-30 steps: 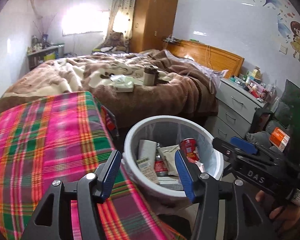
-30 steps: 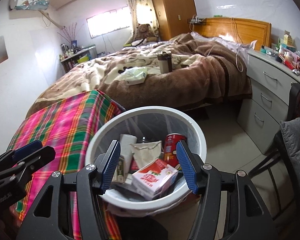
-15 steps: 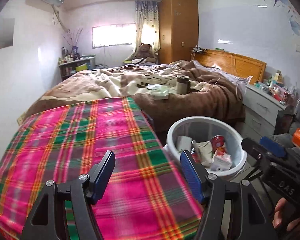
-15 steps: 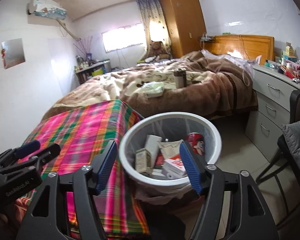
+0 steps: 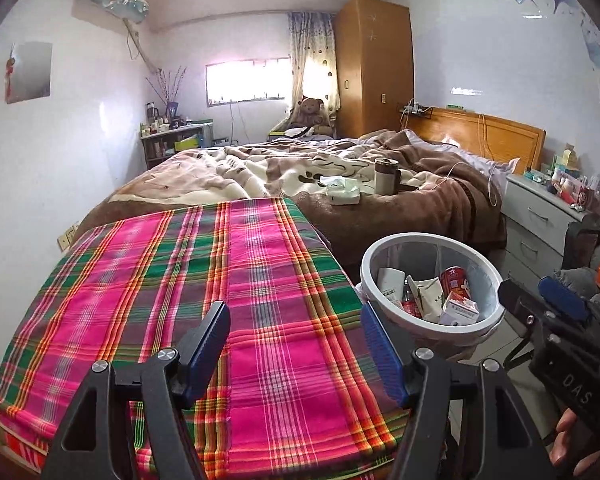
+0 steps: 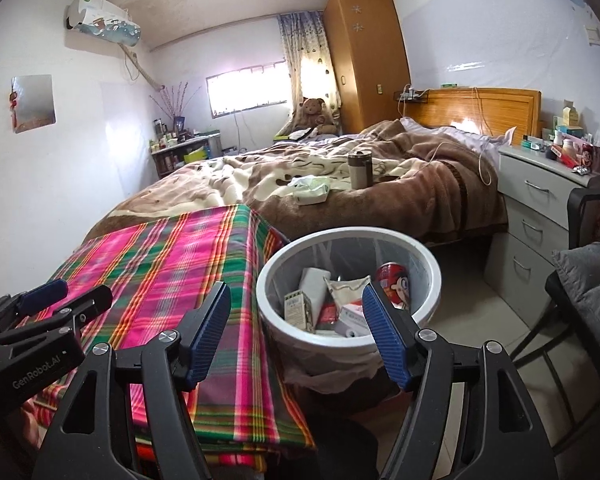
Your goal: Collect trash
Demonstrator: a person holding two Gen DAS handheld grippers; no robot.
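Left gripper [image 5: 296, 344] held wide open, nothing gripped, above plaid cloth [image 5: 204, 280]. Right gripper [image 6: 296, 336] likewise spread wide, empty, above bin rim. White bin [image 6: 430, 280] seen just beside cloth edge, trash [image 6: 342, 300] piled inside: cartons, red can [image 6: 394, 282]. Beyond, bed [image 6: 340, 176] with tumbler [image 6: 360, 170].

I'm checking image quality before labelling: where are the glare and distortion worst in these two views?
Left wrist view: the window is blown out white, and the wardrobe bows with fisheye curvature. Right wrist view: the same window is overexposed, glare streaks the right wall, corners vignette black; the bin stays sharp.
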